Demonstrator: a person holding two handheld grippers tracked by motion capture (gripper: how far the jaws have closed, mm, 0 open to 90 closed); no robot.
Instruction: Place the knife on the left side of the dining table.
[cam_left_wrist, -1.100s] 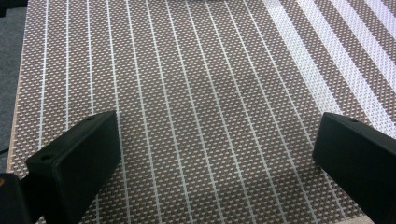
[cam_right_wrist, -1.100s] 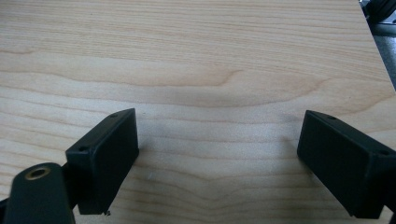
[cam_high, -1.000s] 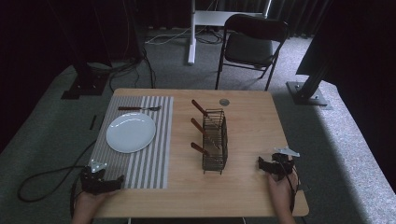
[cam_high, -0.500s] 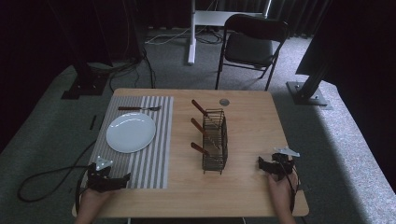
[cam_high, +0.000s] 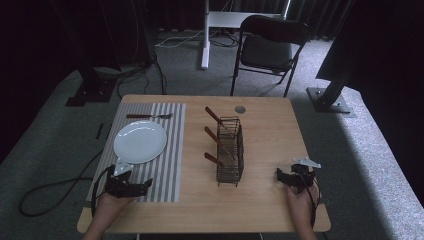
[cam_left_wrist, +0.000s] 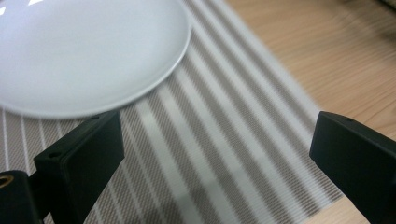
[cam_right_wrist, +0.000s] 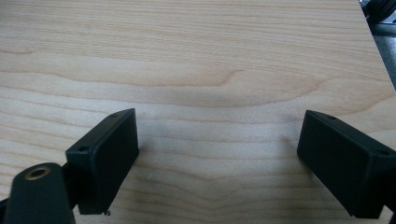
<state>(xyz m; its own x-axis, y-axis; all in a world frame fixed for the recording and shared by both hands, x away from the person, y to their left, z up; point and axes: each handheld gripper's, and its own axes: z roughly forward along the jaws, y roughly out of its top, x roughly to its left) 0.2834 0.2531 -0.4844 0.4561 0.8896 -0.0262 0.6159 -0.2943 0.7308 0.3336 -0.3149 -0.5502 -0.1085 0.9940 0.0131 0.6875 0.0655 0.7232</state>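
A white plate (cam_high: 140, 141) lies on a grey striped placemat (cam_high: 165, 170), with a wooden-handled fork (cam_high: 148, 116) at the mat's far end. A black wire basket (cam_high: 230, 150) stands mid-table holding three wooden-handled utensils (cam_high: 214, 116). My left gripper (cam_high: 145, 186) is open over the mat's near end, just short of the plate (cam_left_wrist: 84, 51); its jaws stand wide apart with only the mat (cam_left_wrist: 215, 140) between them. My right gripper (cam_high: 280, 176) is open over bare wood near the right front corner, to the right of the basket, with nothing between its jaws.
A small round grey disc (cam_high: 240, 109) lies near the table's far edge. A black folding chair (cam_high: 267, 50) stands beyond the table. Cables (cam_high: 55, 187) trail on the carpet at the left. The wooden table top (cam_right_wrist: 196, 60) lies bare under the right gripper.
My left gripper has moved rightward and onto the near end of the placemat. The right gripper has stayed in place.
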